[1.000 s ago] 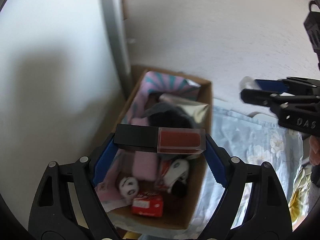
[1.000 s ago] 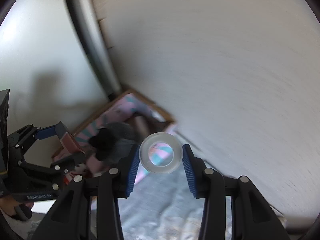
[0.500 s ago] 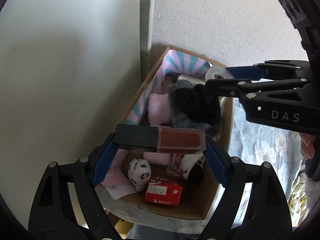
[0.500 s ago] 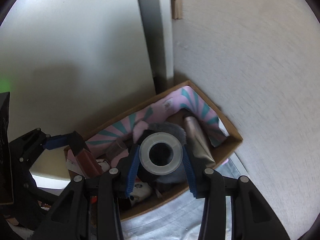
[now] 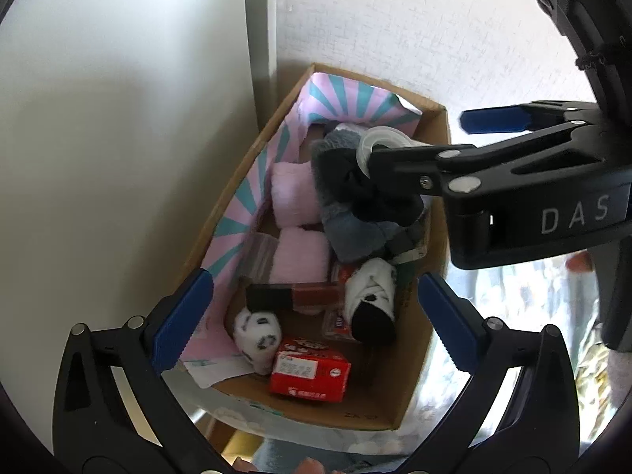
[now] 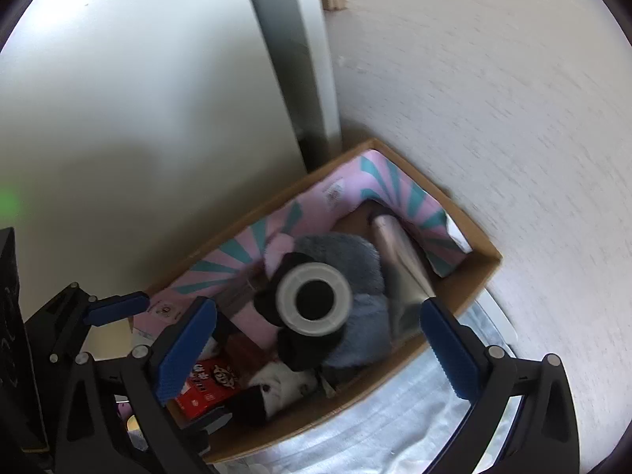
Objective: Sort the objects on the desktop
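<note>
A cardboard box (image 5: 430, 359) sits in the wall corner, lined with pink and teal paper. My left gripper (image 5: 312, 316) is open above its near end. The lip gloss tube (image 5: 294, 297), black cap and red body, lies loose in the box between the pads. My right gripper (image 6: 316, 331) is open over the box; it also shows in the left wrist view (image 5: 466, 138). The white tape ring (image 6: 314, 295) sits free between its pads, over black and grey cloth (image 6: 355, 339). It also shows in the left wrist view (image 5: 379, 140).
The box holds pink rolls (image 5: 298, 229), a red carton (image 5: 310, 371), panda-print socks (image 5: 256, 333), a black-and-white sock (image 5: 373, 300) and a silver tube (image 6: 399, 272). White walls and a grey post (image 5: 258, 19) stand behind. A floral cloth (image 6: 375, 434) lies under the box.
Both grippers opened. The lip gloss tube dropped from the left gripper into the box. The tape ring left the right gripper's pads over the grey cloth.
</note>
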### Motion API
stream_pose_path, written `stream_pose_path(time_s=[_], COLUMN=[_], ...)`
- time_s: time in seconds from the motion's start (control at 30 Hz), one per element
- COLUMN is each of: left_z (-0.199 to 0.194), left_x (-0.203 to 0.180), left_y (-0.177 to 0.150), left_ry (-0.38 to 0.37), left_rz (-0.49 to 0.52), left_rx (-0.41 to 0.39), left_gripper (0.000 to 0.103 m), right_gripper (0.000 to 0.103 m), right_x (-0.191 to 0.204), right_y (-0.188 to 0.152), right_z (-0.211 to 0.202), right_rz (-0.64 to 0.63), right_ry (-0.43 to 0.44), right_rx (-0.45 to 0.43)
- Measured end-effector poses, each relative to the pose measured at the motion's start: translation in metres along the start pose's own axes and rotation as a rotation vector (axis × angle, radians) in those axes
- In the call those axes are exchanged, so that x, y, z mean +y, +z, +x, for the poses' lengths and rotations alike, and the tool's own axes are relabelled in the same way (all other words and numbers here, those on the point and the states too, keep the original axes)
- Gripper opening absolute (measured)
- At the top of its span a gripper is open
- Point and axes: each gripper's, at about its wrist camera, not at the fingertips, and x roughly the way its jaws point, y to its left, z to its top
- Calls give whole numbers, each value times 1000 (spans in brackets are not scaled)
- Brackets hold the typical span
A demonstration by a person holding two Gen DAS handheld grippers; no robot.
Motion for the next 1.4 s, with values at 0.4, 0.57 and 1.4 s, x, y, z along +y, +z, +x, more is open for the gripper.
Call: stream_pose_path(time_s=[0.4, 0.57, 1.4], left_z=[-13, -40, -125], left_x=[-7, -16, -135], left_y=[9, 32, -5], left_ry=[-85, -229, -149], left_rz=[55, 80, 367], left_rx=[-13, -50, -209], left_gripper=[103, 103, 103], right_gripper=[103, 103, 103], right_x=[-14, -31, -11], right_y=[-19, -39, -225], right_z=[-27, -63, -199], right_rz=[91, 222, 812], right_ry=[-107, -206, -588], right_rx=[-79, -129, -229])
